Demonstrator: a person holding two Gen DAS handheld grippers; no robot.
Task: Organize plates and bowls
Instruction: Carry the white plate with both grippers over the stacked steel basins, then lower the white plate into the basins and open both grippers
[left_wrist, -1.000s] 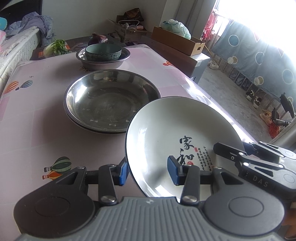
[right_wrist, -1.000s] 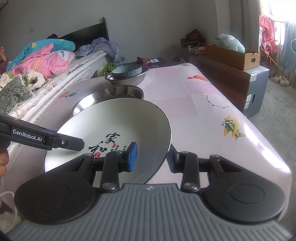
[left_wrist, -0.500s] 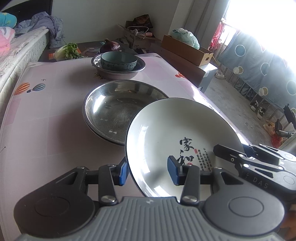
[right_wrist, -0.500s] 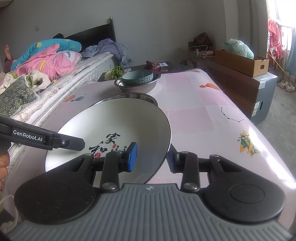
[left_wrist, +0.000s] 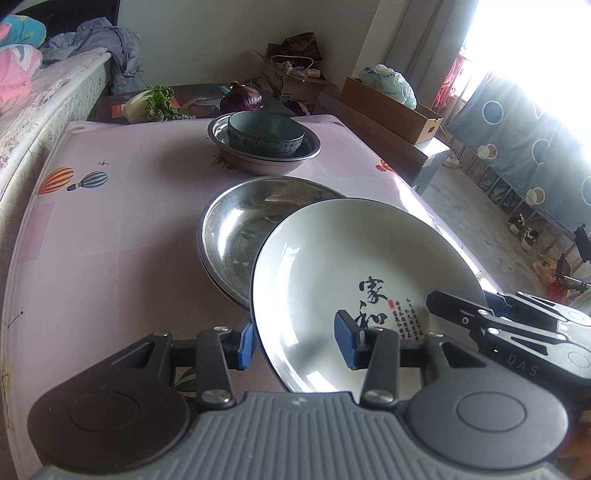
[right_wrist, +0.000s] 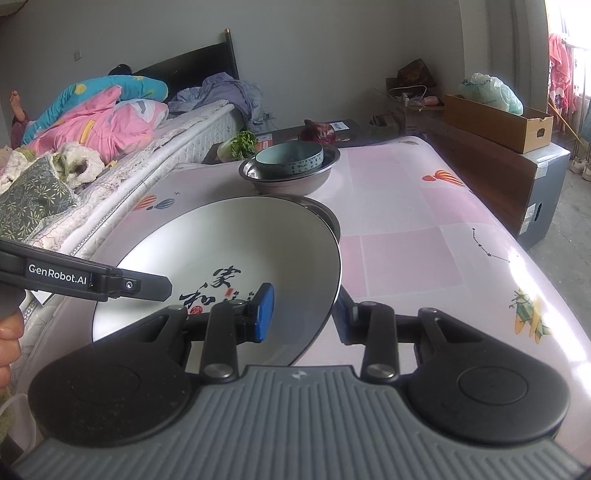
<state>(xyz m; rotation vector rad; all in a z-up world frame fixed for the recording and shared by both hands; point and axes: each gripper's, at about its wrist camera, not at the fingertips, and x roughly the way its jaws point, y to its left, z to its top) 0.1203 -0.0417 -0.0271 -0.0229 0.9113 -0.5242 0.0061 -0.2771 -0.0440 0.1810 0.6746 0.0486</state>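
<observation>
The left gripper (left_wrist: 293, 341) pinches the near-left rim of the white plate (left_wrist: 354, 280), one blue pad under the edge and one on the glazed face, while the right gripper (right_wrist: 304, 314) clamps the opposite rim the same way, so the plate hangs between the two tools, tilted, above the near part of the table (left_wrist: 122, 236) and partly over the steel basin (left_wrist: 236, 229). To do this step well, I judge the two hands should travel together at one pace, level the plate before lowering it, and ease off only once its foot rests flat; a glazed rim is slick, and uneven pull could let it slide out of a pad. The plate is shallow, round, glossy white with a dark edge and black brush characters. The basin is wide, thin, mirror-bright metal. Farther off, a teal ceramic bowl (left_wrist: 265, 133) sits inside a second steel bowl (left_wrist: 269, 162) on the smooth pink printed tablecloth.
</observation>
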